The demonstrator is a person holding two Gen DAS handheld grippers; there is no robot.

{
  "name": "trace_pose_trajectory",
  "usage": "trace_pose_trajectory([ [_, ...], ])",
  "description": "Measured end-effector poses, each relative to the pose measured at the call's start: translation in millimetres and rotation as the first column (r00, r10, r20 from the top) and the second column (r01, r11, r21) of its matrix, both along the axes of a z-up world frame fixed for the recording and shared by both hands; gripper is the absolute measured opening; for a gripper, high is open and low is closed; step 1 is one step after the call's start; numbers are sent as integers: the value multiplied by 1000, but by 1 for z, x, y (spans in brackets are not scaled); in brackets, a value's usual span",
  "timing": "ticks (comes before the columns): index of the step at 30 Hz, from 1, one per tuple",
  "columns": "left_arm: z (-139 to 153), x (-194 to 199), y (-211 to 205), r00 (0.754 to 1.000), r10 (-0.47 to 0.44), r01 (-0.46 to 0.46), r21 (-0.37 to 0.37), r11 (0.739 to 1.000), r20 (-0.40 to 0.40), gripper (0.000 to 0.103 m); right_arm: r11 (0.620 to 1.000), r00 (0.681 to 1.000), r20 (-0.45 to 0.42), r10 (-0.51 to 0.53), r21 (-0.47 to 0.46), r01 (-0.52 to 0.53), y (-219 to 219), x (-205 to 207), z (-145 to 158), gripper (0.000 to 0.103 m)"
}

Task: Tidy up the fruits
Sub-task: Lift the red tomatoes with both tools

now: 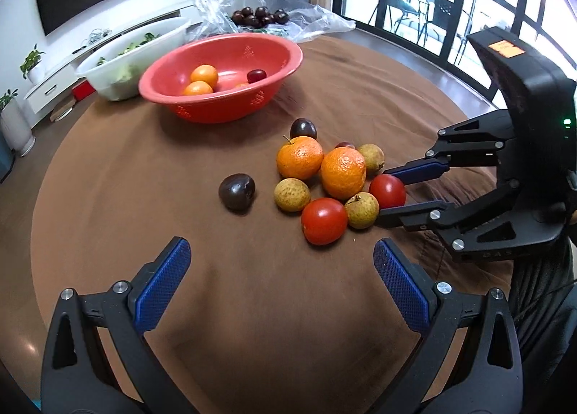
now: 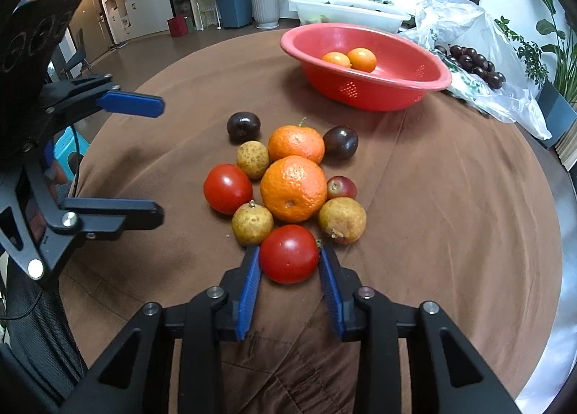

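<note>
Left gripper (image 2: 160, 158) at far left, jaws wide apart, nothing between – hovers beside fruit pile (image 2: 288, 179) on brown cloth (image 2: 450, 215). Centre: right gripper (image 2: 289, 255), blue pads touching both sides of nearest tomato (image 2: 288, 253) at pile's near edge. Right, farther back – red bowl (image 2: 360, 89) holding two oranges (image 2: 349, 58).

Mixed fruits (image 2: 293, 187) clustered mid-table, 2 oranges (image 2: 349, 59) in red bowl (image 2: 429, 73).
</note>
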State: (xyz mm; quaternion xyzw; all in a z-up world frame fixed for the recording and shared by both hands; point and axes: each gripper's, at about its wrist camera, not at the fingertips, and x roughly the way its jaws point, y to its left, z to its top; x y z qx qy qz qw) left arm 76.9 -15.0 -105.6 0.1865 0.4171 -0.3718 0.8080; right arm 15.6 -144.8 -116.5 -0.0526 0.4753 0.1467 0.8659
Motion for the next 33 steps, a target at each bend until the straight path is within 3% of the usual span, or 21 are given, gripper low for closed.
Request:
trace_pose_trajectory([
  [7,-11,11,-11,998,-52,50,-34,998,-48,100,998,1000,-1,-31,60,31,-12,-10,8,36],
  [12,-18,14,-21,991,-104,99,-57,993,-90,66,993,998,16,-64,100,62,-25,-15,19,36],
  [18,-22,16,-28,978,-164,152,-94,984,-132,41,990,997,29,-67,127,63,-28,-16,24,36],
  [26,-23,20,-27,976,-168,156,-93,983,-139,30,987,997,20,-78,142,75,-31,-17,21,36],
  [33,-23,18,-23,977,-162,149,-104,983,-138,30,986,996,17,-83,145,79,-32,-16,21,36],
])
